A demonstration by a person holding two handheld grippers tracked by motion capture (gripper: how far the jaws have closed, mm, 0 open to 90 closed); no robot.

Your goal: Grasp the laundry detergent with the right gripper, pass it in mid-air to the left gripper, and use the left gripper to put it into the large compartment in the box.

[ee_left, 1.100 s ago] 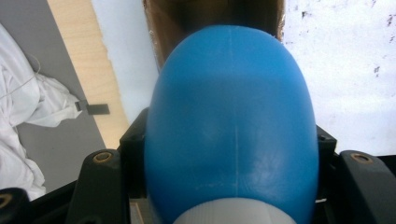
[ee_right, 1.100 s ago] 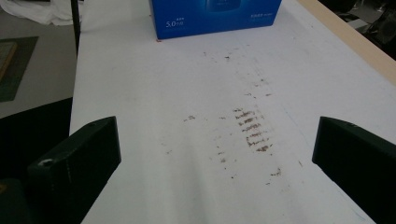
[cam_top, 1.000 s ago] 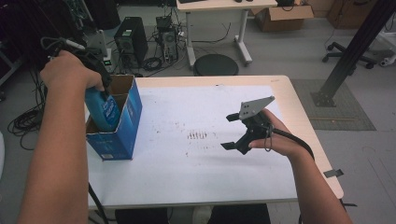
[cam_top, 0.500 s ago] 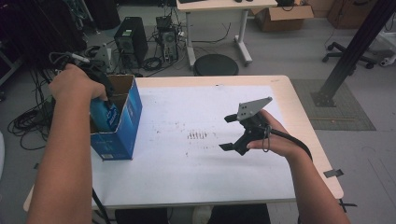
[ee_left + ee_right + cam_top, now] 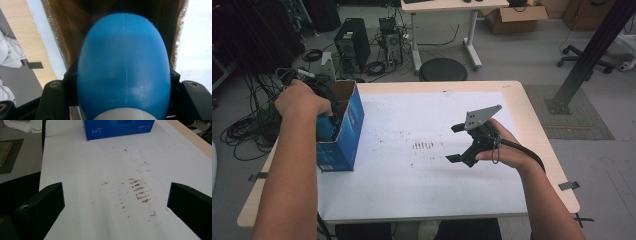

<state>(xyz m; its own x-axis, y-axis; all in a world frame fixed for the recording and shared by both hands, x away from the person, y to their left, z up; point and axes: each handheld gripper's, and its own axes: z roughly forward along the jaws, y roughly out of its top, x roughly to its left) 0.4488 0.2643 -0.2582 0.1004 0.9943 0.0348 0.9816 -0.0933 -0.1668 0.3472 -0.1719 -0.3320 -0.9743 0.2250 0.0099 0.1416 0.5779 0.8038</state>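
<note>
A blue cardboard box [image 5: 341, 142] stands open-topped at the table's left edge. My left gripper [image 5: 323, 95] points down into it, shut on a blue plastic bottle [image 5: 328, 129] that sits partly inside. In the left gripper view the bottle [image 5: 125, 62] sits between the jaws of the left gripper [image 5: 124, 101], its white cap nearest the camera and the box's brown inner walls [image 5: 63, 30] beyond. My right gripper [image 5: 455, 143] hovers over the table's right half, open and holding nothing. The right gripper [image 5: 115, 207] faces the box [image 5: 117, 127] across the sheet.
A white sheet [image 5: 412, 190] covers the wooden table and has brown smudges [image 5: 424, 145] in its middle. On the floor beyond the table are computer towers [image 5: 352, 47], tangled cables, a round black stool [image 5: 443, 69], another desk and a black frame post [image 5: 589, 55] at the right.
My left hand has sunk, carrying the blue bottle from above the box's rim down into the box. The right gripper has stayed where it was.
</note>
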